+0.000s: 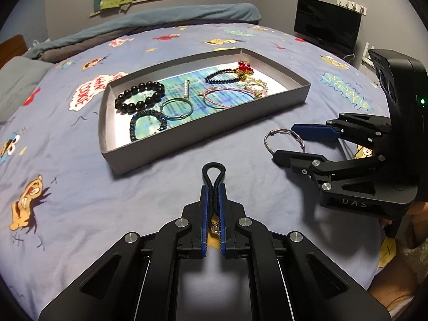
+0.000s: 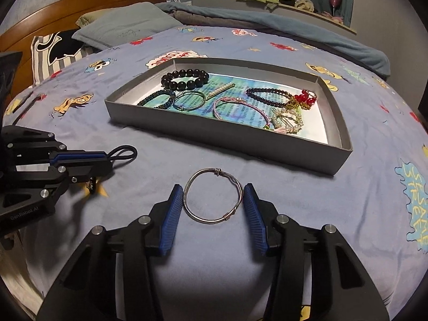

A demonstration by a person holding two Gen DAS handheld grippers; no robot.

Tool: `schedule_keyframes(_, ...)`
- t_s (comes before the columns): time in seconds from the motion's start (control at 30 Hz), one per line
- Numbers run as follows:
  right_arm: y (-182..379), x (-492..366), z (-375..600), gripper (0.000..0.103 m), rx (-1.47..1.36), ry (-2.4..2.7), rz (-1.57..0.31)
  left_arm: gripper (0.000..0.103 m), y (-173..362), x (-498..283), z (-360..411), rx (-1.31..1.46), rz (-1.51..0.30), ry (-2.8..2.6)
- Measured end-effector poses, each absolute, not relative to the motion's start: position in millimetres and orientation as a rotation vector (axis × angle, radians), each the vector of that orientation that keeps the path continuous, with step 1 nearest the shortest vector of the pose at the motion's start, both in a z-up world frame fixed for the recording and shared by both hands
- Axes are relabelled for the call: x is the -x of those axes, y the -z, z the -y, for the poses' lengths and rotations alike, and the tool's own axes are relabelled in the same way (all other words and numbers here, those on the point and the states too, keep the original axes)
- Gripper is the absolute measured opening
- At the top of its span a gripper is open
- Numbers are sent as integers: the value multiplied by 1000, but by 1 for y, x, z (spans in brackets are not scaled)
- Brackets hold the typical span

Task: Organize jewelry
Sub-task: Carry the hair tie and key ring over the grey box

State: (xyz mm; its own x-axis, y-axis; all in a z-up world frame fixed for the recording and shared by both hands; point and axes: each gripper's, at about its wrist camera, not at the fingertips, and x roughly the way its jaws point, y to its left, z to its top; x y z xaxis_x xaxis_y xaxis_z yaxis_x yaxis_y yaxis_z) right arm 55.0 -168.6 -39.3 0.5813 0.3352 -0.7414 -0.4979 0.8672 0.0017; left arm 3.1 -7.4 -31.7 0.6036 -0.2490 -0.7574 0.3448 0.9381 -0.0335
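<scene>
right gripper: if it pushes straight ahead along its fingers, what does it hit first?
The silver bangle, already lying between the open right gripper fingers on the bedspread. Beyond it, likely the near wall of the grey tray; depth is unclear.

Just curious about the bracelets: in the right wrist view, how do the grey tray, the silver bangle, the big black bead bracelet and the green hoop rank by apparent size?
1. Grey tray, clearly largest.
2. Silver bangle, though it lies nearest the camera, so that is unsure.
3. Black bead bracelet.
4. Green hoop, close to the bead bracelet; hardly rankable.
</scene>
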Motion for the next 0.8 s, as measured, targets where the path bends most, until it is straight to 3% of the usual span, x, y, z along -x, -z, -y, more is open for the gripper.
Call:
schedule_keyframes(0.43, 1, -71, 183, 47, 141, -472, -722, 7, -7, -24, -1, -113, -782, 341)
schedule_keyframes(0.8, -23, -170, 181, 47, 195, -408, -686, 8, -27, -130, -2, -145, -786, 342)
